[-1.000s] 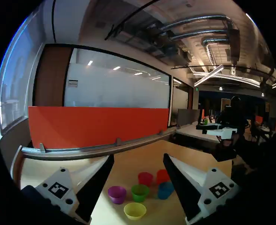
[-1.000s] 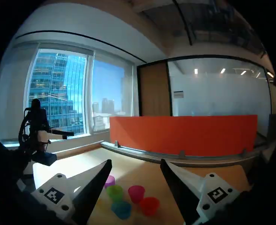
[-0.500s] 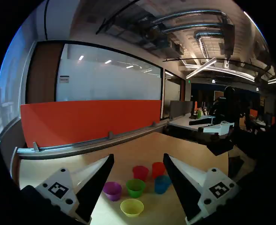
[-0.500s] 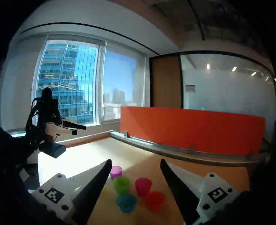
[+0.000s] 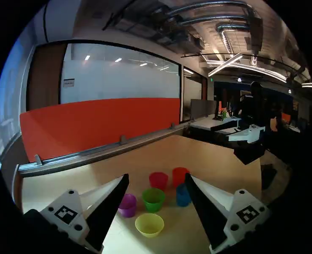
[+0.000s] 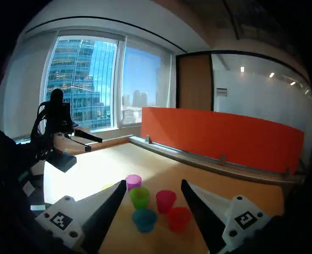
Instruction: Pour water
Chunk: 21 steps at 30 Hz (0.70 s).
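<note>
My left gripper [image 5: 156, 177] is held above the light wooden tabletop [image 5: 215, 158], and it looks forward and a little down. Its two fingers are released and stand wide apart. Between them, lower on the tabletop, I see the group of six small plastic cups. The pink cup [image 5: 158, 180] and the red cup [image 5: 180, 175] are at the back. The green cup [image 5: 153, 199] is in the middle, with the purple cup [image 5: 127, 204] at its left and the blue cup [image 5: 182, 194] at its right, partly behind my right finger. The yellow cup [image 5: 149, 224] is the nearest to me. All cups stand upright and close together.

Farther off at the right, the right gripper [image 5: 225, 132] hangs over the edge of the tabletop and points toward the cups. In its own view its fingers are also released and wide apart, and the cups stand between them. There the left gripper shows at the left, before the tall window [image 6: 84, 84]. The hand which holds it is too dark to make out.

Behind the tabletop runs the long orange partition panel [image 5: 100, 120].
</note>
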Available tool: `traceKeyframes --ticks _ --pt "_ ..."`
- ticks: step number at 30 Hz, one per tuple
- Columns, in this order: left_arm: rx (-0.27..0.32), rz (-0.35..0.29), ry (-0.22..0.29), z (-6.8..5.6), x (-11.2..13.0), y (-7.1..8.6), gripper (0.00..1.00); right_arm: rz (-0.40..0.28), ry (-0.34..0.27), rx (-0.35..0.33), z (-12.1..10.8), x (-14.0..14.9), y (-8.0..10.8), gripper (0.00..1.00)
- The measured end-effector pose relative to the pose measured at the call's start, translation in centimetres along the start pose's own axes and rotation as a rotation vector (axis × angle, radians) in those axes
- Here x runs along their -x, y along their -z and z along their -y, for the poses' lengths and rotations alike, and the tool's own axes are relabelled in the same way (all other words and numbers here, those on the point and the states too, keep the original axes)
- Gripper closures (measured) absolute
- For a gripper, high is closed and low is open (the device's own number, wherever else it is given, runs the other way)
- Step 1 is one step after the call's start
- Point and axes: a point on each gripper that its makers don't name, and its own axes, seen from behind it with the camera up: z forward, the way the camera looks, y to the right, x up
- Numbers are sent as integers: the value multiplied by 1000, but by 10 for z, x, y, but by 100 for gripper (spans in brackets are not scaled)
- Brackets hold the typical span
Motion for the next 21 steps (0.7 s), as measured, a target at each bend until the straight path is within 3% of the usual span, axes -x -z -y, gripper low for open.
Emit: traceKeyframes --ticks 21 --pt "44 74 4 0 45 -27 3 144 64 -41 6 70 -33 0"
